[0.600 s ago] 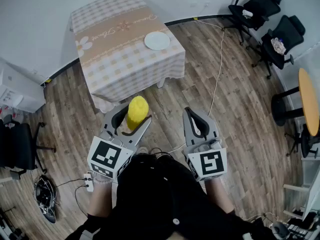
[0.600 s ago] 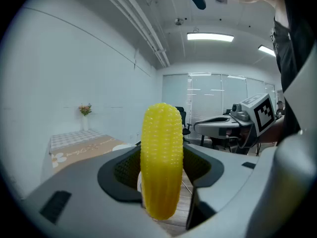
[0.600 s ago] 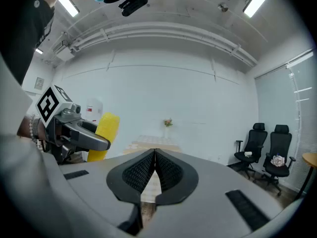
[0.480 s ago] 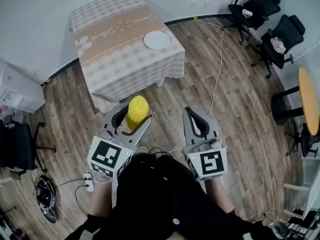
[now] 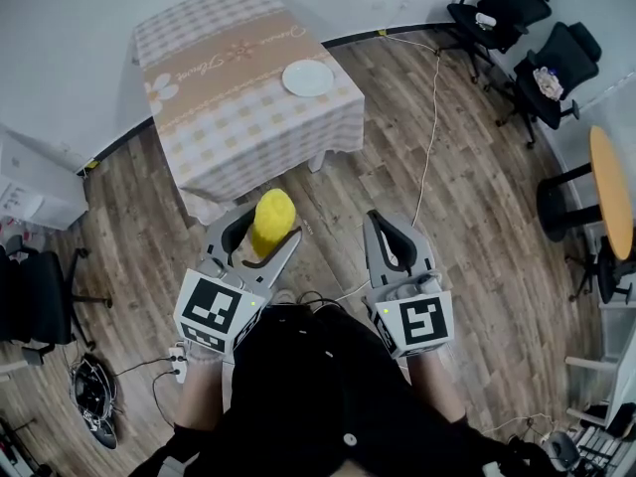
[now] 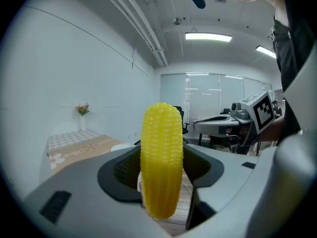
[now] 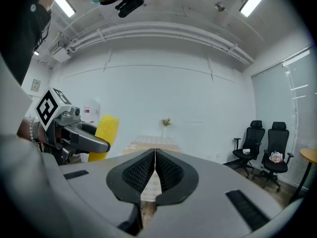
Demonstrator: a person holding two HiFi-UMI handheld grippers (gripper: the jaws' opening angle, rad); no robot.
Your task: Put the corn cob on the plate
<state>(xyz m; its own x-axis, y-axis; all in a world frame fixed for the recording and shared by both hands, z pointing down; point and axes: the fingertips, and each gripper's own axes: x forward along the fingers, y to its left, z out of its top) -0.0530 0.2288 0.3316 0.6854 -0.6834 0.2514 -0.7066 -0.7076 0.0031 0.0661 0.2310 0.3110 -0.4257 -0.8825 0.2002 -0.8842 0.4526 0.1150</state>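
- Barely anything changes: plate (image 5: pixel 307 78) on table (image 5: pixel 229 117) drifts slightly in head view.
- Grip: left gripper (image 5: pixel 258 238) clamps corn cob (image 5: pixel 273 217) upright; right gripper (image 5: pixel 390 231) closed, empty.
- Corn cob well apart from plate; carry not yet done.

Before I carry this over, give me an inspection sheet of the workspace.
Surface: table under a checked beige cloth, across the wooden floor.
Job's things: yellow corn cob upright in the left claw; white round plate bare, near the table's right edge.
Clutter: vase of flowers by the table's far end.
Grippers: left claw shut on the corn cob; right claw shut, empty.
Cables: white cable across the floor right of the table.
Surroundings: black office chairs, round wooden table at right.
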